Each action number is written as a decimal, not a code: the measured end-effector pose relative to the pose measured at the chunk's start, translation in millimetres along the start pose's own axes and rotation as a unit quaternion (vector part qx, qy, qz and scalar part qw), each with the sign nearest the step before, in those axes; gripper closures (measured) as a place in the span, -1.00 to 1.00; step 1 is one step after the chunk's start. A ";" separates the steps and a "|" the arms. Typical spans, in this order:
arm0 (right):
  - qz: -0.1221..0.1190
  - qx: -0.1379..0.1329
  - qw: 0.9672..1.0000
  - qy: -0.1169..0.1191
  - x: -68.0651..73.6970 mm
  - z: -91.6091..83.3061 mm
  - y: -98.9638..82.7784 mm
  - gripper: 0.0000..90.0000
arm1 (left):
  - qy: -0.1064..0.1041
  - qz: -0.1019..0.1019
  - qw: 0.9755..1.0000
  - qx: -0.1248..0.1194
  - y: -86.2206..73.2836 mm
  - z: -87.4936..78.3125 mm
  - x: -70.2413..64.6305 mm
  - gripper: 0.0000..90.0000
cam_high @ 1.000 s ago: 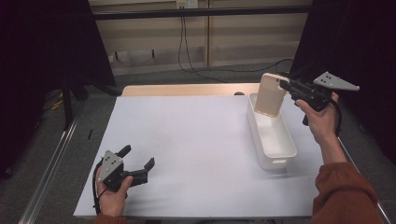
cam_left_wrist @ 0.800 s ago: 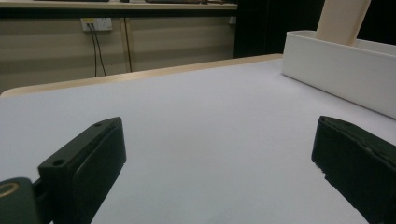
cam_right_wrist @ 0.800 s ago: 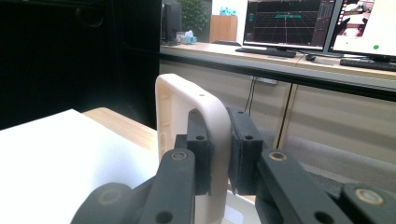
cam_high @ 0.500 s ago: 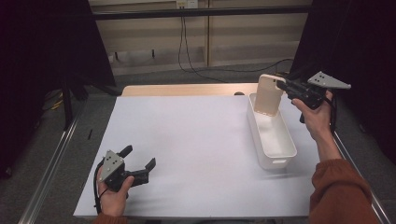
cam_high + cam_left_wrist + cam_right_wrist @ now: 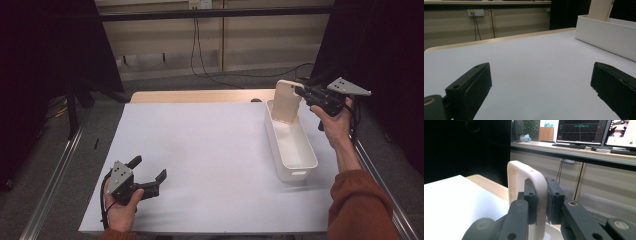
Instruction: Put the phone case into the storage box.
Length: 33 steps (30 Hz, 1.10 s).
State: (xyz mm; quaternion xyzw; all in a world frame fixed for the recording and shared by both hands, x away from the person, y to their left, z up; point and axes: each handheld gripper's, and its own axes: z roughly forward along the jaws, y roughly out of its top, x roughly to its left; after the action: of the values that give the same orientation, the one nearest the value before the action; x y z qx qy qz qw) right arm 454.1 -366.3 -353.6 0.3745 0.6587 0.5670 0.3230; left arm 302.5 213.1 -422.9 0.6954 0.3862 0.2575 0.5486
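High view: a white-covered table (image 5: 210, 150) with a long white bin (image 5: 290, 145) toward its right side, lying front to back.
Right gripper (image 5: 300, 93): held up in the person's right hand (image 5: 336, 124) above the bin's far end, its 2 fingers (image 5: 531, 200) pinching a cream-coloured lid (image 5: 287, 101).
Lid: upright, hanging over the bin's far end — its lower edge dips at or just inside the rim, and whether it touches the bin cannot be told.
Right gripper view: the lid's rounded rim (image 5: 534, 180) sits clamped between the 2 black pads; monitors on a desk (image 5: 584, 137) stand behind.
Left gripper (image 5: 150, 176): low at the table's near-left corner, in the person's left hand (image 5: 120, 207), fingers spread wide with nothing between them.
Left gripper view: the 2 fingers (image 5: 474, 87) stand far apart over bare table — the bin (image 5: 609, 32) and lid (image 5: 600, 10) show at upper right, well apart from this gripper.
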 end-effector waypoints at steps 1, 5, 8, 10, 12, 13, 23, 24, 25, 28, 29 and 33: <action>-0.003 0.002 1.000 -0.001 -0.6 0.9 -0.7 0.80 | -0.001 -0.002 1.000 0.000 -0.2 0.3 0.1 -0.92; 0.002 0.003 1.000 -0.002 -1.5 4.4 -3.1 0.80 | -0.001 -0.001 1.000 0.001 -0.2 0.5 0.2 -0.92; 0.003 0.006 1.000 -0.005 -3.5 6.6 -6.0 0.80 | -0.003 0.001 1.000 0.002 -0.3 0.5 0.2 -0.92; 0.006 0.009 1.000 -0.007 -4.5 8.0 -8.3 0.80 | -0.003 0.000 1.000 0.003 -0.5 0.7 0.4 -0.92; 0.005 0.011 1.000 -0.009 -5.9 9.5 -10.4 0.80 | 0.001 -0.001 1.000 0.008 -0.9 0.7 1.1 -0.92; 0.007 0.010 1.000 -0.012 -6.2 10.1 -11.2 0.80 | 0.002 -0.001 1.000 0.007 -1.1 1.0 1.4 -0.92; 0.007 0.011 1.000 -0.016 -6.3 15.7 -15.8 0.80 | -0.003 -0.001 1.000 0.008 -1.4 2.0 1.0 -0.92; 0.005 0.013 1.000 -0.016 -6.3 16.3 -15.9 0.80 | -0.003 -0.001 1.000 0.007 -1.3 1.8 1.1 -0.92; 0.005 0.013 1.000 -0.016 -5.9 16.8 -16.1 0.80 | -0.003 0.000 1.000 0.007 -1.2 1.7 1.2 -0.92; 0.005 0.014 1.000 -0.015 -5.8 17.9 -17.7 0.80 | -0.003 -0.001 1.000 0.007 -1.3 1.9 1.1 -0.92; 0.004 0.015 1.000 -0.016 -5.8 18.5 -18.4 0.80 | -0.003 0.000 1.000 0.007 -1.4 2.0 1.0 -0.92; 0.004 0.015 1.000 -0.018 -6.6 20.7 -20.1 0.80 | -0.003 0.000 1.000 0.008 -1.4 2.3 0.5 -0.92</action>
State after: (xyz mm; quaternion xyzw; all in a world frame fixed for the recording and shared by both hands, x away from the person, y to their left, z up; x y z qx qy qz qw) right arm 472.5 -363.1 -376.5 0.3917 0.6598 0.5517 0.3270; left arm 304.1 212.3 -424.8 0.7005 0.3865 0.2526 0.5442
